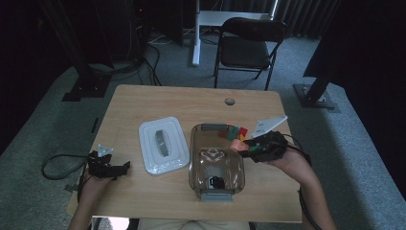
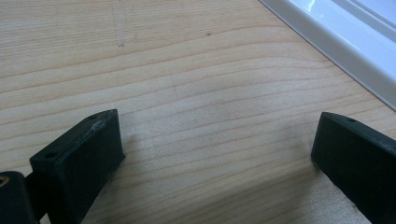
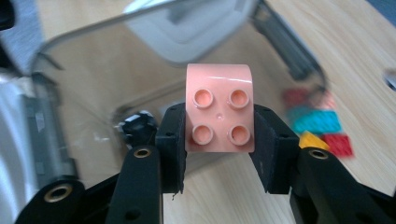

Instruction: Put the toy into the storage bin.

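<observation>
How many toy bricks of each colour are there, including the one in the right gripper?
Pink studded plastic brick: 2, one held in the right gripper, one blurred in the pile
Red plastic brick: 2
Teal plastic brick: 1
Yellow plastic brick: 1
Total: 6, approximate because the pile is blurred.

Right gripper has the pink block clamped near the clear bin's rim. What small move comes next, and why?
Probably carry it a little further in over the clear bin before releasing. The right gripper is shut on the pink block, which sits about at the bin's right rim in the high view, and the white lid lies off to the side, so the bin is open.
</observation>
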`<move>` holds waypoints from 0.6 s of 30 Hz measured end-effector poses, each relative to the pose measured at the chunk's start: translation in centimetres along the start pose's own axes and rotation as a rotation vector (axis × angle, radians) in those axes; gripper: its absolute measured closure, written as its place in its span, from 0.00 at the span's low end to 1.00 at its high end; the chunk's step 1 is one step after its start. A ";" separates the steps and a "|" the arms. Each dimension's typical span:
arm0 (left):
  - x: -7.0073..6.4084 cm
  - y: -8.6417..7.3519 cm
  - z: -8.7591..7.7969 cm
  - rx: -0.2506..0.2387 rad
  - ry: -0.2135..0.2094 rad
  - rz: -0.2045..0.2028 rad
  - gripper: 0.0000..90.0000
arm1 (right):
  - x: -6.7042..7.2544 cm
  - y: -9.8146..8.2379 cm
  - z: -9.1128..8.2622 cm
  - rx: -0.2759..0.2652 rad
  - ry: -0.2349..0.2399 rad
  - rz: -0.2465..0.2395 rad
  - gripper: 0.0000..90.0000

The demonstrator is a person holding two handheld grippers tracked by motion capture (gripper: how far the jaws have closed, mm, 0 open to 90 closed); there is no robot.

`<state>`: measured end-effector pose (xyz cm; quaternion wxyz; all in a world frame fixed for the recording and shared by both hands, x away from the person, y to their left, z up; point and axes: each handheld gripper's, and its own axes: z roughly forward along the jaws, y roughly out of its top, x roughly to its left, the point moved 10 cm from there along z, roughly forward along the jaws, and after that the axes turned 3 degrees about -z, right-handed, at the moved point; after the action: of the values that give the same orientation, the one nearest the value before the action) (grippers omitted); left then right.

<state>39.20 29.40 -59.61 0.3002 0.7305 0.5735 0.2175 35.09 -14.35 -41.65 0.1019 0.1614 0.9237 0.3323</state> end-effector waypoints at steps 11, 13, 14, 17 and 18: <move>0.0 0.0 0.0 -0.001 0.000 0.000 0.03 | 4.7 1.3 4.2 0.106 0.179 -0.186 0.65; 0.0 0.0 0.0 -0.001 0.000 0.000 0.03 | 5.3 1.2 5.0 0.130 0.204 -0.205 0.65; 0.0 0.0 0.0 -0.001 0.000 0.000 0.03 | 5.5 1.1 5.4 0.137 0.216 -0.211 0.65; 0.0 0.0 0.0 -0.001 0.000 0.000 0.03 | 6.0 0.8 6.1 0.160 0.236 -0.230 0.65; 0.0 0.0 0.0 -0.001 0.000 0.000 0.03 | 6.5 0.6 6.8 0.185 0.256 -0.244 0.65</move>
<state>39.21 29.39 -59.61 0.3008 0.7303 0.5734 0.2178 31.24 -7.60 -46.96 0.0077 0.0133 0.9684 0.2490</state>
